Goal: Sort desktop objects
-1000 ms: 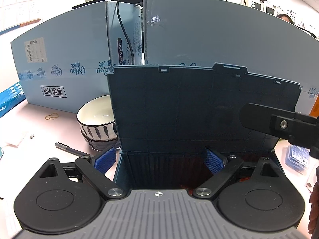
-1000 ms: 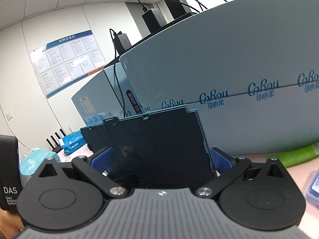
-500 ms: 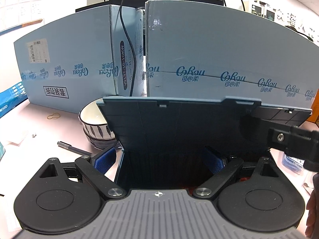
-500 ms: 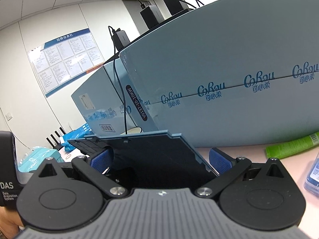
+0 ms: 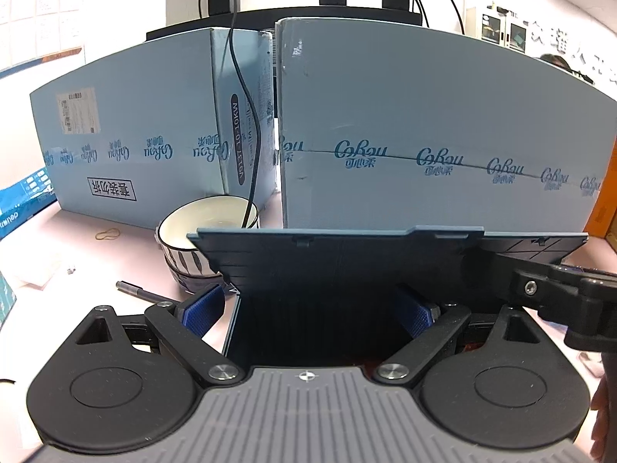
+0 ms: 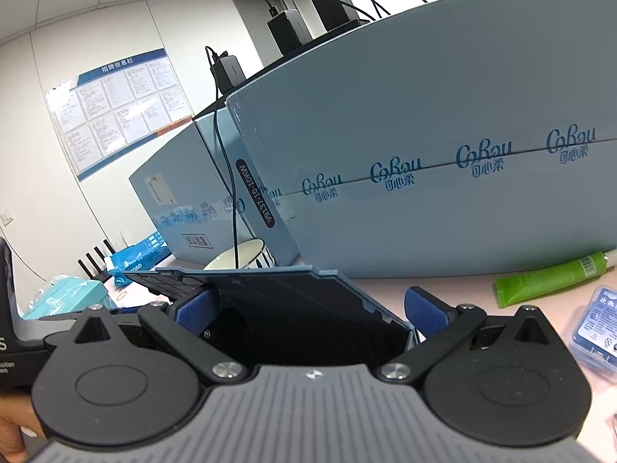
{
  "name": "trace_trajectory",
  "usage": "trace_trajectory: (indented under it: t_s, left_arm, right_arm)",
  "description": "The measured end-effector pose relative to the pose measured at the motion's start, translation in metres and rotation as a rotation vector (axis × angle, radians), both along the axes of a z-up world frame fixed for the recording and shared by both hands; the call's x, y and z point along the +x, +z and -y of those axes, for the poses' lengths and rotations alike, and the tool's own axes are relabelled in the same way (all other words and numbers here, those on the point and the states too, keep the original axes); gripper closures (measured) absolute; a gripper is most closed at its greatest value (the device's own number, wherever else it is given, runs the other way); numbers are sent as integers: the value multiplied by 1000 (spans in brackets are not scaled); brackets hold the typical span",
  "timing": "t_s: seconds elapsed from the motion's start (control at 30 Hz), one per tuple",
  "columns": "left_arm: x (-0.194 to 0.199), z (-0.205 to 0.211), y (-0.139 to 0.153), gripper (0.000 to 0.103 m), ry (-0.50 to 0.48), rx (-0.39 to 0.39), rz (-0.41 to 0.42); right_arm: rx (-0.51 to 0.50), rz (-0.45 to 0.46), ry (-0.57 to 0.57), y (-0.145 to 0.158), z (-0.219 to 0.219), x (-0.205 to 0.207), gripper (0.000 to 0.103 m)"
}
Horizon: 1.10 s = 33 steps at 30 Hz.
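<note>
Dark blue rigid plastic storage box sits near the desk's front edge, hinged lid half lowered. Left gripper wide open, straddling the box wall. Right gripper open around the lid corner; whether its pads touch, cannot tell. Judged light, stiff, slick: grip the lid's free edge.

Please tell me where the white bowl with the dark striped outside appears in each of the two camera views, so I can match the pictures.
Left wrist view: the bowl is left of centre, behind the left corner of the dark blue box lid.
Right wrist view: only the bowl's rim shows, just above the lid, left of centre.
Shared landmark: the black cable hanging down over the bowl.
</note>
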<state>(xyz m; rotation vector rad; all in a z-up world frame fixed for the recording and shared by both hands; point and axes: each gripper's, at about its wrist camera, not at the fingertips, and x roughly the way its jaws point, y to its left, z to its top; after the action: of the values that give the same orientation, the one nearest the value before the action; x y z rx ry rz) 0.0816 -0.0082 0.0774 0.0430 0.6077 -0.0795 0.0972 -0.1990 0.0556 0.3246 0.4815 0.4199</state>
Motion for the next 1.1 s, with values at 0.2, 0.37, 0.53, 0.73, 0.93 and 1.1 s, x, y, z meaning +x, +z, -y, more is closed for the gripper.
trace_trajectory:
  t_s: [0.2, 0.37, 0.53, 0.73, 0.93, 1.1]
  left_arm:
    - [-2, 0, 0, 10, -2, 2, 2]
    - [-4, -1, -2, 10, 12, 4, -5]
    - [-5, -2, -2, 10, 17, -5, -5]
    - [-5, -1, -3, 10, 15, -4, -7]
    - [-5, 0, -3, 10, 12, -4, -10]
    - [-6, 1, -4, 10, 10, -4, -13]
  right_arm:
    - [-43, -29, -11, 4, -1, -1, 0]
    - [-108, -83, -39, 4, -5, 0, 0]
    - [-143, -118, -56, 2, -4, -1, 0]
    - [-174, -145, -74, 1, -2, -1, 0]
    - [-222, -178, -104, 3, -2, 0, 0]
    - [-253, -194, -126, 2, -1, 0, 0]
